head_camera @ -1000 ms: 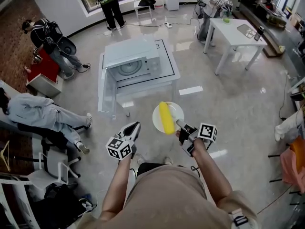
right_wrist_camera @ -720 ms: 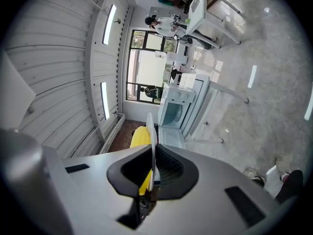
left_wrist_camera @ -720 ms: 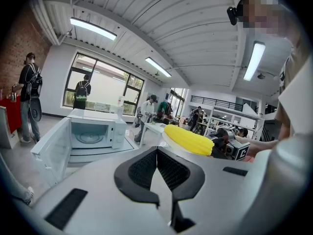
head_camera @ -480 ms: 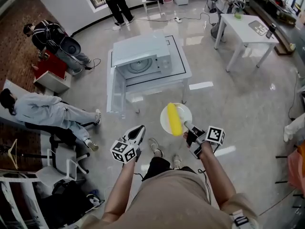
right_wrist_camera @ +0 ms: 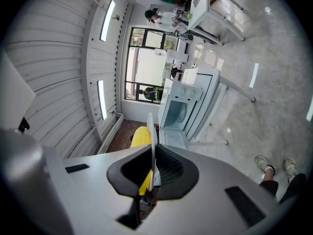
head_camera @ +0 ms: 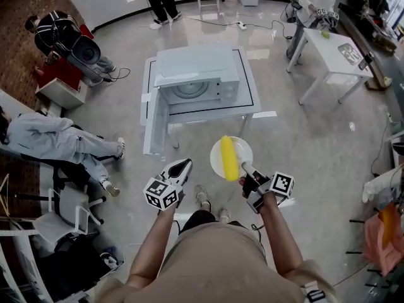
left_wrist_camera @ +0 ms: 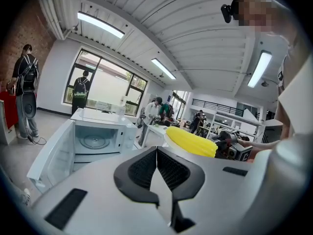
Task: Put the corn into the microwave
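**Corn rides on a plate held short of the open microwave**

Head view: The person stands on a glossy grey floor (head_camera: 303,144) with both grippers held out in front. The right gripper (head_camera: 243,166) pinches the near rim of a white plate (head_camera: 243,149), and the yellow corn (head_camera: 228,158) lies lengthwise on that plate. The left gripper (head_camera: 182,165) is level with it on the left, apart from the plate, with nothing in it. Ahead, a white microwave (head_camera: 199,73) sits on a low white table (head_camera: 250,96). Its door (head_camera: 154,124) hangs wide open to the left and the round turntable shows inside. The plate is in the air short of the table, well apart from the oven mouth. Other people stand or sit around the edges of the room.

Left gripper view: The two black pads of the left gripper (left_wrist_camera: 156,152) meet along a single line, jaws together with nothing between them. Beyond them, the corn (left_wrist_camera: 191,141) lies to the right and the microwave (left_wrist_camera: 100,137), its door (left_wrist_camera: 49,155) swung out, stands to the left.

Right gripper view: The picture is turned on its side. The jaws of the right gripper (right_wrist_camera: 152,176) are closed tight on the thin edge of the plate (right_wrist_camera: 150,131), seen edge-on. The corn (right_wrist_camera: 140,137) lies against the plate's left face, and the open microwave (right_wrist_camera: 188,109) stands farther on.
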`<state>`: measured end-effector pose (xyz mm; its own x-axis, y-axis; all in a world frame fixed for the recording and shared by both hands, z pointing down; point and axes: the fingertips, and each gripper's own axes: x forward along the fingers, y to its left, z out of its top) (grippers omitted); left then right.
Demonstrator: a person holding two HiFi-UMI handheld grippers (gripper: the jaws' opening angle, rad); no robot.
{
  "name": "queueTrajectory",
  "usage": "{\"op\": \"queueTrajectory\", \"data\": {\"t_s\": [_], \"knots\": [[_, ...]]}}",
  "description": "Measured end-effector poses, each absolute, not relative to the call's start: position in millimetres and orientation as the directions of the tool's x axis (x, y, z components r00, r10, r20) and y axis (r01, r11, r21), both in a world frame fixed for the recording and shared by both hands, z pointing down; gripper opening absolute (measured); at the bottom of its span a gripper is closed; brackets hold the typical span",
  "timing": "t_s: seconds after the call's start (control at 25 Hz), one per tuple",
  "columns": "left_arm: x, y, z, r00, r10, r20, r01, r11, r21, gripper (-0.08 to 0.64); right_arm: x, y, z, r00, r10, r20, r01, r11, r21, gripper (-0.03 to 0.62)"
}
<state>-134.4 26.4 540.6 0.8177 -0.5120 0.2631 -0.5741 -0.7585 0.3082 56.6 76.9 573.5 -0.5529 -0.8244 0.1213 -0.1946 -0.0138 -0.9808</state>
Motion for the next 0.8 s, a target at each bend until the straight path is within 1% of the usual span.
{"op": "queueTrajectory", "data": {"t_s": [0.24,0.8], "knots": [[-140.4,-13.1,537.9,0.837,-0.488,0.250,-0.546,-0.776,0.315,0.003,42.9,37.2,565.2,-0.536,-0.838,0.103,-0.147,-0.028,-0.989,0.017],[-136.2,-85.5,536.2,0.876,-0.432,0.213,-0.480,-0.814,0.326,0.003,46.3,-23.2,564.8,-0.478,-0.871,0.116,-0.162,-0.043,-0.986,0.017]]}}
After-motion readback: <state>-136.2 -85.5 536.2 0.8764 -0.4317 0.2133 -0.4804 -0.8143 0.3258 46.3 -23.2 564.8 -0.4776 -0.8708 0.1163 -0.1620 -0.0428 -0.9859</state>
